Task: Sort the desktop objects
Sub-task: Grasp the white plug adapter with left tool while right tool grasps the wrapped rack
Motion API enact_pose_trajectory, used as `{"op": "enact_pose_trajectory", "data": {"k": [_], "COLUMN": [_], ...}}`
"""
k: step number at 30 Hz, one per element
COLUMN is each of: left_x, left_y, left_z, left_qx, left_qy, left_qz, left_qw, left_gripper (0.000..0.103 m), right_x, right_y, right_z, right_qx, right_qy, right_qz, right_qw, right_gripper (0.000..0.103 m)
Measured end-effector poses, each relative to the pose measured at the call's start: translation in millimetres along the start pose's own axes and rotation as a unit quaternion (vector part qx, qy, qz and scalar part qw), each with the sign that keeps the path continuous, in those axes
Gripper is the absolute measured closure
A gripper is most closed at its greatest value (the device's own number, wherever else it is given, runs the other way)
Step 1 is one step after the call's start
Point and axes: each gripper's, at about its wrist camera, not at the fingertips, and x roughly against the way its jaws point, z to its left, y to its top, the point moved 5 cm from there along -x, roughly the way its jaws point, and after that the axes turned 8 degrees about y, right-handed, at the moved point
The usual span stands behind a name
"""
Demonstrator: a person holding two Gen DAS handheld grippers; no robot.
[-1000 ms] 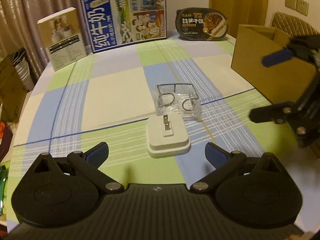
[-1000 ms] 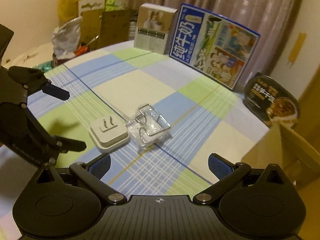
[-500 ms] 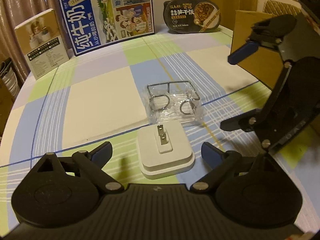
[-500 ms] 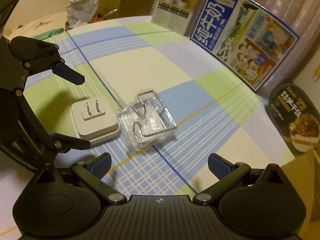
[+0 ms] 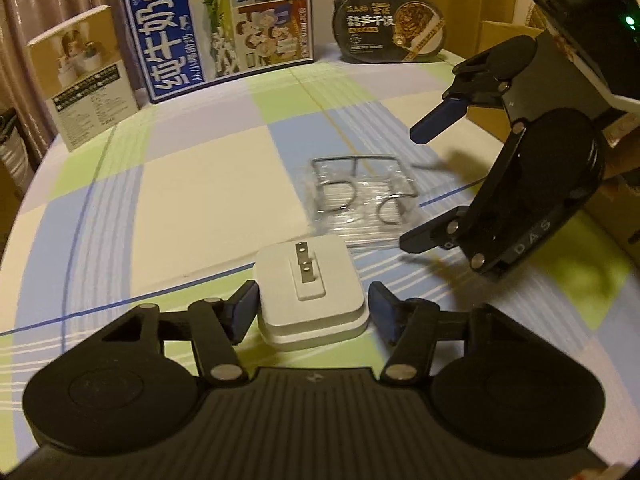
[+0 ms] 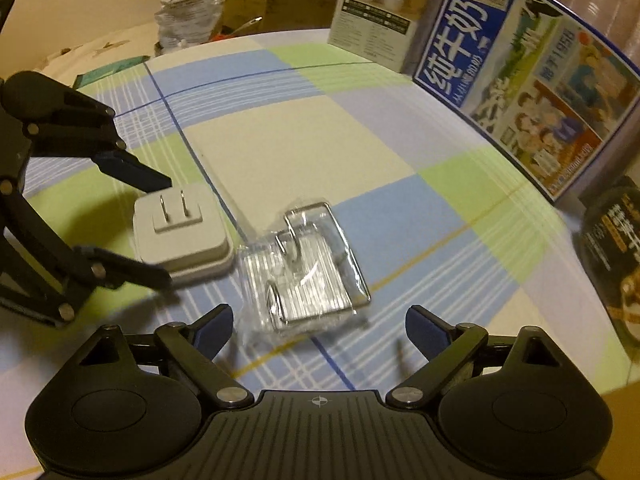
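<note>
Pickup is the step in hand, both grippers at once. Our left gripper [image 5: 313, 310] is closing around the white square plug adapter [image 5: 311, 294] lying prongs-up on the checked tablecloth [image 5: 200, 184]; its pads are not yet pressing. Our right gripper [image 6: 319, 328], jaws wide but starting to close, hovers over the bagged wire hook rack [image 6: 316, 268] just beside it. Next we judge: finish each squeeze, then lift.

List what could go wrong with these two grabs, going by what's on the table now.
1. The left tool is closing around the white charger, and the bagged wire hook lies close beside it; lifting could drag the bag.
2. The right tool, closing, hangs over that loose, glossy bag; its pads may pinch plastic only and slip.
</note>
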Motion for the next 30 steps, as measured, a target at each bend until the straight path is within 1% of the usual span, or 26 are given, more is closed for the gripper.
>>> {"op": "enact_pose_trajectory", "data": {"k": [4,5,6,7,8,9,11,12,14,18,19,20,23,25,28,30], "left_x": [1,1,1,0,-1,-2,-4,-5,-7,-14,-16,-18,-16,-11,3,14], "left_y": [-4,-5,-4,-4,-5,-4,-4,-4,-4,-4,-3,-4,-5,-9,-19,-27], "left_z": [8,8,9,10,10,12,12,13,12,12,12,11,8,4,-6,-16], "left_qx": [-0.003,-0.004,-0.005,-0.007,-0.005,-0.001,0.006,0.007,0.01,0.016,0.017,0.019,0.019,0.021,0.021,0.018], "left_qy": [0.006,0.007,0.01,0.017,0.02,0.019,0.016,0.017,0.016,0.014,0.013,0.012,0.014,0.012,0.007,0.003], "left_qz": [-0.004,-0.005,-0.006,-0.006,-0.006,-0.006,-0.006,-0.007,-0.007,-0.001,0.003,0.007,0.009,0.013,0.019,0.023], "left_qw": [1.0,1.0,0.9999,0.9998,0.9998,0.9998,0.9998,0.9998,0.9998,0.9998,0.9998,0.9997,0.9997,0.9996,0.9996,0.9996], "left_gripper": [0.047,0.046,0.043,0.036,0.034,0.034,0.034,0.034,0.034,0.034,0.036,0.041,0.042,0.042,0.042,0.042], "right_x": [-7,-10,-11,-12,-13,-14,-12,-11,-8,-2,0,3,12,21,40,54], "right_y": [5,5,5,6,6,5,5,4,2,-5,-8,-10,-21,-30,-52,-68], "right_z": [-3,-4,-5,-6,-7,-7,-5,-4,-5,-2,-1,-1,5,9,18,31], "right_qx": [-0.001,-0.002,-0.003,-0.007,-0.015,-0.022,-0.024,-0.027,-0.043,-0.073,-0.083,-0.094,-0.124,-0.152,-0.229,-0.258], "right_qy": [0.012,0.016,0.018,0.022,0.028,0.032,0.025,0.022,0.018,-0.009,-0.013,-0.018,-0.028,-0.041,-0.041,-0.044], "right_qz": [-0.005,-0.004,-0.005,-0.008,-0.011,-0.012,-0.018,-0.021,-0.025,-0.019,-0.017,-0.016,-0.013,-0.011,-0.024,-0.028], "right_qw": [1.0,1.0,1.0,1.0,0.999,0.999,0.999,0.999,0.999,0.997,0.996,0.995,0.992,0.987,0.972,0.965], "right_gripper": [0.018,0.019,0.022,0.027,0.03,0.035,0.038,0.042,0.046,0.046,0.046,0.046,0.046,0.046,0.046,0.046]}}
